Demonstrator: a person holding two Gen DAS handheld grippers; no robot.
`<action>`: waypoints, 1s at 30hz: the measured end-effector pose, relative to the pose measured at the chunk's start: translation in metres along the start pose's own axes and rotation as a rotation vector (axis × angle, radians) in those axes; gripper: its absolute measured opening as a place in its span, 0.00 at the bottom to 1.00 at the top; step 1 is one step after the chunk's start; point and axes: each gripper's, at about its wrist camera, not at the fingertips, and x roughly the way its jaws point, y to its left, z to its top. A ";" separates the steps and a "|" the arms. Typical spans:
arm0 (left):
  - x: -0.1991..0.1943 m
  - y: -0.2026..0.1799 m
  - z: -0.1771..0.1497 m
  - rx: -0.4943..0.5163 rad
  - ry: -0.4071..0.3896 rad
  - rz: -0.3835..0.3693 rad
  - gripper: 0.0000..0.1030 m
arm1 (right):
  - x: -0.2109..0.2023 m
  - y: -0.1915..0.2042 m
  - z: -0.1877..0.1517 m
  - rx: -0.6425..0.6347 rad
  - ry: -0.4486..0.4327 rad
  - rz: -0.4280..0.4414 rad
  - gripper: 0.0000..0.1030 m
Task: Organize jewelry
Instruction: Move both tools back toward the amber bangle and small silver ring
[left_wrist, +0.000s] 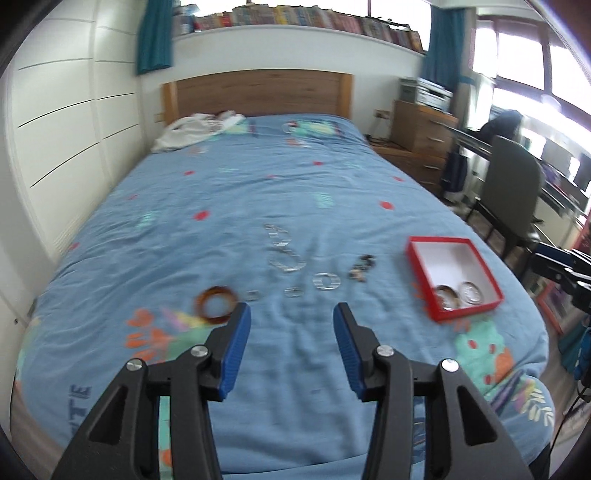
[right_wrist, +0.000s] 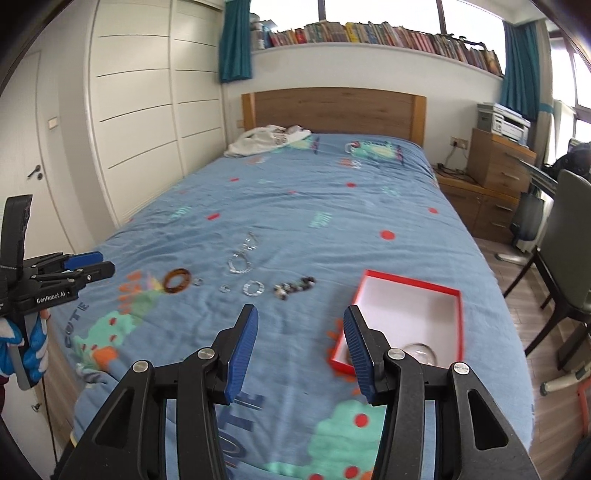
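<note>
The bedspread (left_wrist: 229, 192) is blue with red dots and orange-and-mint cartoon prints, the box (left_wrist: 455, 242) is red outside and white inside, the bangle (left_wrist: 216, 301) is amber-brown, and the curtains (right_wrist: 236, 40) are teal.

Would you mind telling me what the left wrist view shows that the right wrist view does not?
Only the left wrist view shows both bangles lying in the red box; the right wrist view hides one behind a finger. Only the right wrist view shows the door handle and the left gripper from outside. Both share the blue bedspread, the amber bangle and the bead bracelet.
</note>
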 end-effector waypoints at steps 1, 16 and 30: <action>0.000 0.013 -0.002 -0.017 0.002 0.017 0.43 | 0.003 0.007 0.001 -0.008 -0.001 0.012 0.46; 0.092 0.105 -0.037 -0.178 0.096 0.105 0.43 | 0.121 0.087 -0.001 -0.109 0.111 0.179 0.43; 0.219 0.093 -0.026 -0.097 0.212 0.026 0.43 | 0.268 0.119 0.001 -0.116 0.256 0.290 0.37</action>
